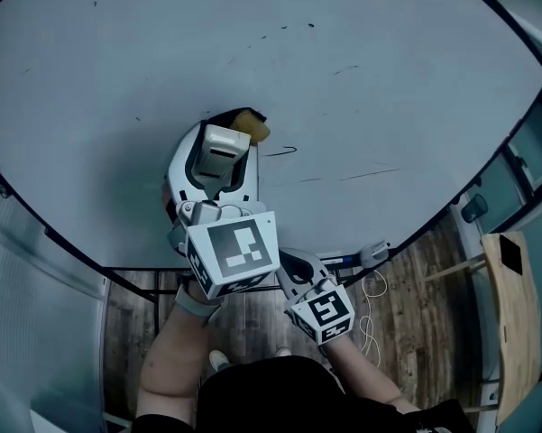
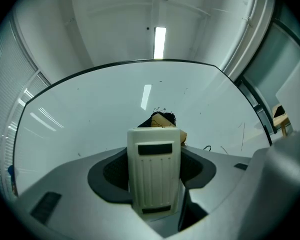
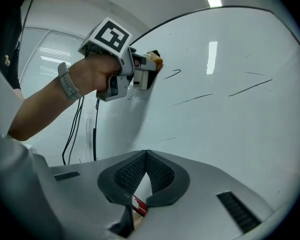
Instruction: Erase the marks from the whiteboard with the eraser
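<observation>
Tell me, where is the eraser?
In the head view, the eraser sits in the left gripper, pressed on the whiteboard, just left of a short black mark.

Eraser (image 1: pixel 251 124) against whiteboard (image 1: pixel 379 52), seemingly left of marks (image 1: pixel 280 152).

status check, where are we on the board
Left gripper shut on white ribbed plastic eraser, against whiteboard. Right gripper shut, empty. Black pen strokes remain; nothing blocking.

Left claw (image 1: pixel 227 142): white-grey shell, cream ribbed plate, black pads. Right claw (image 3: pixel 146 156): grey shell, black meshed pads. Black-white marker cube (image 1: pixel 233 251) on each. Grey wristband (image 3: pixel 67 81), black top (image 1: pixel 280 395).
</observation>
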